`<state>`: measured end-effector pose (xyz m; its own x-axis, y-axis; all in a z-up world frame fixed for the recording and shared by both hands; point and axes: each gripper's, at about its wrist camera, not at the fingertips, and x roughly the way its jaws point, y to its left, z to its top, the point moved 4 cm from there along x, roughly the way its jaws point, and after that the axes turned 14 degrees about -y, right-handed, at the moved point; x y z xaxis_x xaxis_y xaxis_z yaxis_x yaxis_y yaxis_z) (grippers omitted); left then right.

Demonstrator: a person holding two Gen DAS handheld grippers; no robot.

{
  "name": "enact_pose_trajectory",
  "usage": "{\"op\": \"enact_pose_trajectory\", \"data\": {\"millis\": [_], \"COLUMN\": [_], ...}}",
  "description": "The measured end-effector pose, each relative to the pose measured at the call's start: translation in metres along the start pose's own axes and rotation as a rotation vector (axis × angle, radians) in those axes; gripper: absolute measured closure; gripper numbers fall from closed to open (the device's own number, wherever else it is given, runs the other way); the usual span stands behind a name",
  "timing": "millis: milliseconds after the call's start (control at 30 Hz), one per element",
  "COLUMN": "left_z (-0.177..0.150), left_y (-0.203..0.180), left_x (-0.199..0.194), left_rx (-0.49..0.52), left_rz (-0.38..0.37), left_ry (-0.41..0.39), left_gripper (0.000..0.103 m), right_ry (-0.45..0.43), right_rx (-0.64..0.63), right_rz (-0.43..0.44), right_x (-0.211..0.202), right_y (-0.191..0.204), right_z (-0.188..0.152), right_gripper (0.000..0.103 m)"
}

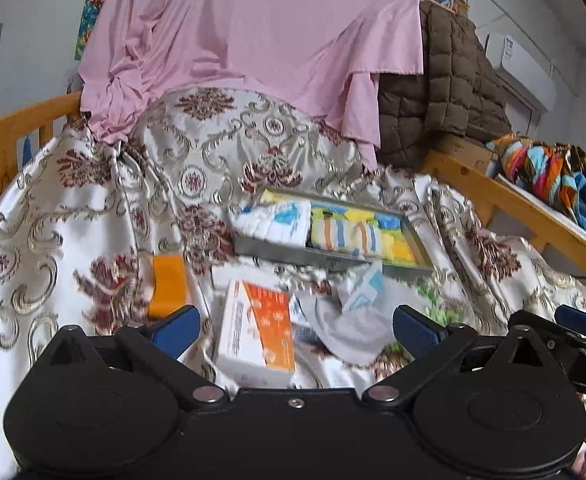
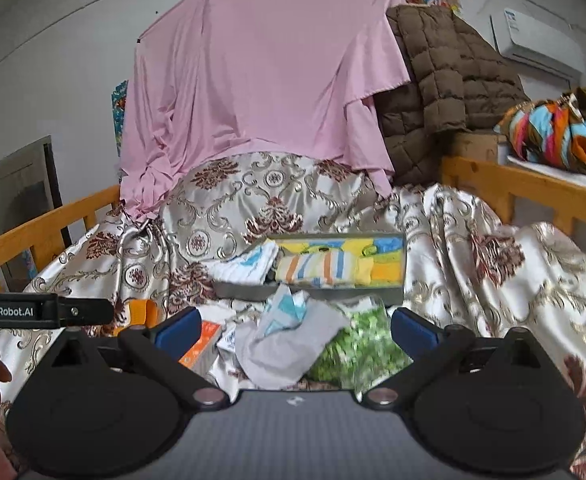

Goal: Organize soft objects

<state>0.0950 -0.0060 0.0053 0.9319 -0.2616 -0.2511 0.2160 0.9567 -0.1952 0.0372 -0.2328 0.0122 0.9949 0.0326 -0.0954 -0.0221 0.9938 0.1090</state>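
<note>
A grey tray lies on the patterned bed cover and holds a folded white-and-blue cloth and a striped cloth. In front of the tray lies a crumpled grey cloth with a white-blue cloth on it. My left gripper is open over an orange-and-white box. My right gripper is open around the grey cloth without touching it. The right gripper's blue fingertip shows at the far right in the left wrist view.
An orange block lies left of the box. A green-printed packet sits right of the grey cloth. Wooden bed rails run along both sides. A pink sheet and brown quilted jacket hang behind.
</note>
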Motion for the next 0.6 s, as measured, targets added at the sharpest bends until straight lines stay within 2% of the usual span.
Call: {"op": "enact_pose_trajectory", "data": {"millis": [167, 600], "left_z": [-0.014, -0.022], "left_y": [-0.004, -0.002], "left_x": [-0.01, -0.012], "left_rx": [0.02, 0.02], "left_rz": [0.001, 0.028], "left_ry": [0.032, 0.079], "left_gripper": [0.001, 0.001], "right_ry": [0.023, 0.047], "right_rx": [0.014, -0.045], "right_rz": [-0.004, 0.003], "right_x": [-0.01, -0.016], "right_y": [0.0, 0.012], "right_z": [-0.008, -0.018], "right_gripper": [0.0, 0.0]}}
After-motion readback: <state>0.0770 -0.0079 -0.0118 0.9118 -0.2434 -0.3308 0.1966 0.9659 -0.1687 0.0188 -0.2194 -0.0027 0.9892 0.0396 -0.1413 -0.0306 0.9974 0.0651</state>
